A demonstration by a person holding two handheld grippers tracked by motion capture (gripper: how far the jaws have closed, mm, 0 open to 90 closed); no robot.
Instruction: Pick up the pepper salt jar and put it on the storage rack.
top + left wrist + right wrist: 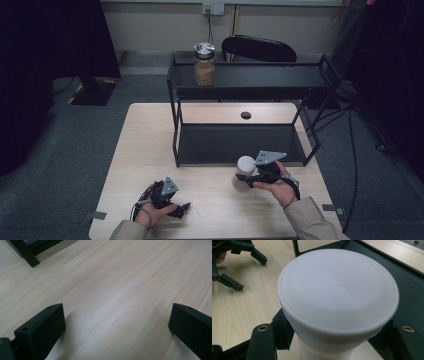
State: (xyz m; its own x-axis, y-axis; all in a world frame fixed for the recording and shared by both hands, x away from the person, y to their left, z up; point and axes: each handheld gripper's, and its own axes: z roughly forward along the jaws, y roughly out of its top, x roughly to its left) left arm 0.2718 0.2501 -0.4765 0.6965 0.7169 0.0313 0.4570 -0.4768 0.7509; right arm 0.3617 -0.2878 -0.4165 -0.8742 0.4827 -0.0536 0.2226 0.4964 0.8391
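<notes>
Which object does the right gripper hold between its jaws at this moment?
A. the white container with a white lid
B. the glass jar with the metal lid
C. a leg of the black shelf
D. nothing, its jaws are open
A: in the right gripper view the jaws of the right gripper press on both sides of the white container, while the glass jar stands apart on the top of the black shelf.

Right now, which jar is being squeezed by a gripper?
The white-lidded jar, clamped in the right gripper at the table's front. The other, a silver-lidded glass jar of brown stuff, stands untouched on the black shelf.
</notes>
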